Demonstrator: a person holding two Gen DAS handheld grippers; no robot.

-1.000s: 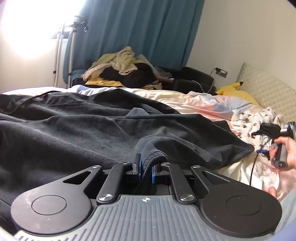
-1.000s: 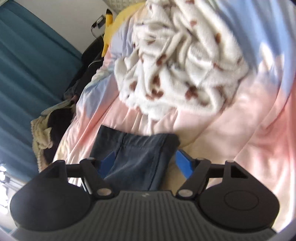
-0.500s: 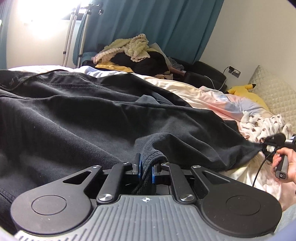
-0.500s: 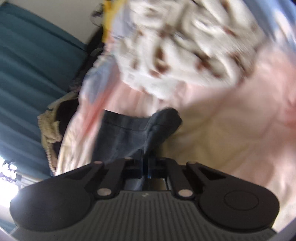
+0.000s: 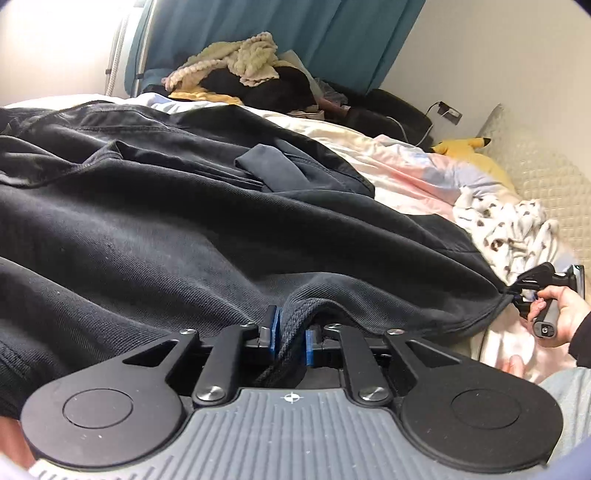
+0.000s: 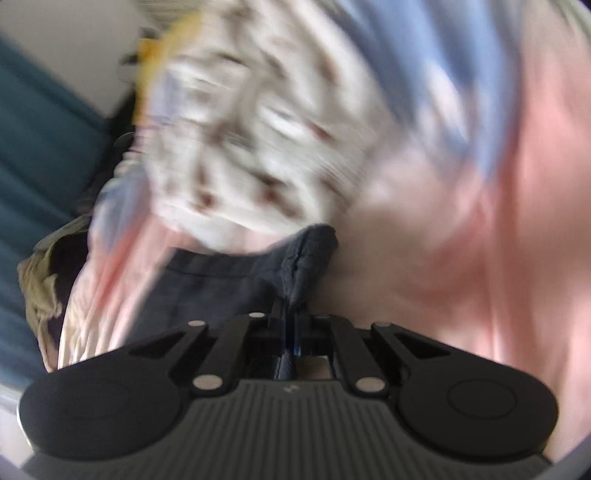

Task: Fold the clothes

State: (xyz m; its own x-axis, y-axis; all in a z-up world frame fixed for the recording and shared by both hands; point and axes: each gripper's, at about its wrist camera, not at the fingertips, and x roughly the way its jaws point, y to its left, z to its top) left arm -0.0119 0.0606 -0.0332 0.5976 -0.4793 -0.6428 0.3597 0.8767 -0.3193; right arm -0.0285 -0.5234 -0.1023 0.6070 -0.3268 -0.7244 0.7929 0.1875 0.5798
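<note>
Left gripper (image 5: 291, 332): blue pads either side of a thick ribbed hem of the black garment (image 5: 184, 236); jaws have just been opening slightly, with the hem between them and bunched against both pads. Right gripper (image 6: 290, 314): jaws closed tight on a corner of the same dark fabric; right wrist view heavily blurred. From the left wrist view, the right gripper sits at the far right edge of the garment, held by a hand (image 5: 565, 314), cloth pulled taut to its tip. Garment lies spread across the bed (image 5: 406, 173), left and centre. White spotted blanket (image 5: 509, 229) just right of it. Clothes pile (image 5: 251, 70) far, by the teal curtain (image 5: 295, 29).
</note>
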